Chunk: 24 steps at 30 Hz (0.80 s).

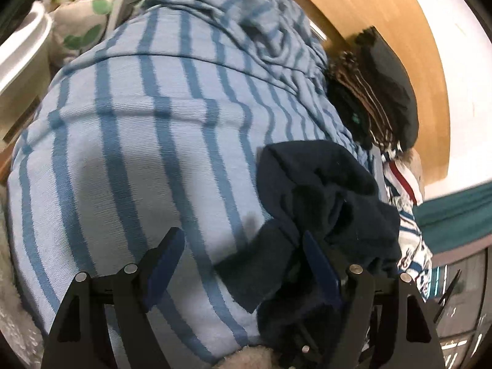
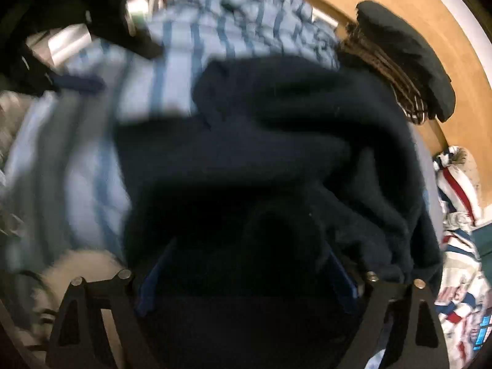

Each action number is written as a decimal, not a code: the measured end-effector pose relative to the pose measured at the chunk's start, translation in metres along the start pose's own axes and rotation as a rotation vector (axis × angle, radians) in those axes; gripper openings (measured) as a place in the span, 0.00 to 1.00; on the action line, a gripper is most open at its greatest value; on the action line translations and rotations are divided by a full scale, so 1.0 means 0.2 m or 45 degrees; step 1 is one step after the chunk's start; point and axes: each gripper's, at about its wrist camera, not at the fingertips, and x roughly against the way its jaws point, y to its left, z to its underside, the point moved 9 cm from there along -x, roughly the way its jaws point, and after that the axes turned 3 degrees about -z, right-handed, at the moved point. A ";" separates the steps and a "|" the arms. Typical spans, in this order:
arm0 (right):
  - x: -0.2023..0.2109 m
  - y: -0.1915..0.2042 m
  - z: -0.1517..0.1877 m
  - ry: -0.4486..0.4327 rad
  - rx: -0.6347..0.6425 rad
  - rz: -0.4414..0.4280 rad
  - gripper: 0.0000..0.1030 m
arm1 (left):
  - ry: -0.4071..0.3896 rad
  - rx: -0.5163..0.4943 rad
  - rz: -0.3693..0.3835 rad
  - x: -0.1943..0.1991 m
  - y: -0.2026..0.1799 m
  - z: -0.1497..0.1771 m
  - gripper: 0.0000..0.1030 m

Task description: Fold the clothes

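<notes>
A light blue garment with darker blue stripes (image 1: 138,153) lies spread and rumpled over a pile, filling most of the left wrist view. A crumpled dark navy garment (image 1: 323,190) rests on its right part. My left gripper (image 1: 243,261) is open just above both, its left finger over the stripes and its right finger (image 1: 319,264) at the navy cloth's edge. In the blurred right wrist view the navy garment (image 2: 276,138) fills the middle and bulges between the wide-apart jaws of my right gripper (image 2: 246,276), which is open. The striped garment (image 2: 172,70) shows behind it.
A black garment with thin brown and white stripes (image 1: 384,92) lies at the right on a wooden top (image 1: 369,6). A white cloth printed in red and blue (image 2: 461,276) sits at the right edge. A leaf-print bag (image 1: 80,30) and a white tub (image 1: 21,49) stand far left.
</notes>
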 end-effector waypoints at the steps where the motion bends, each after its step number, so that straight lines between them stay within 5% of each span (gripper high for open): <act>1: 0.01 -0.02 -0.01 -0.022 -0.034 0.001 0.84 | 0.001 0.010 0.007 0.00 0.00 0.00 0.77; 5: 0.11 -0.39 0.00 -0.096 -0.386 0.178 0.48 | 0.023 0.028 0.033 -0.01 0.00 0.01 0.77; 6: 0.13 -0.50 0.02 -0.104 -0.492 0.241 0.45 | 0.030 0.020 0.038 -0.02 -0.01 0.02 0.77; 8: 0.14 -0.74 0.15 -0.083 -0.776 0.297 0.48 | 0.052 -0.004 0.052 -0.03 -0.04 0.04 0.77; 12: 0.12 -1.06 0.52 -0.015 -1.241 0.397 0.68 | 0.083 0.002 0.045 -0.08 -0.07 0.06 0.77; 16: 0.11 -1.17 0.94 0.098 -1.643 0.468 0.78 | 0.140 0.019 0.040 -0.14 -0.07 0.10 0.77; 18: 0.06 -1.14 1.10 0.169 -1.815 0.359 0.78 | 0.159 0.029 0.039 -0.16 -0.06 0.11 0.77; 20: 0.06 -1.11 1.15 0.087 -1.931 0.250 0.76 | 0.167 0.034 0.035 -0.17 -0.06 0.11 0.77; 24: 0.22 -1.15 0.94 -0.120 -1.808 0.235 0.74 | 0.173 0.029 0.025 -0.18 -0.06 0.12 0.77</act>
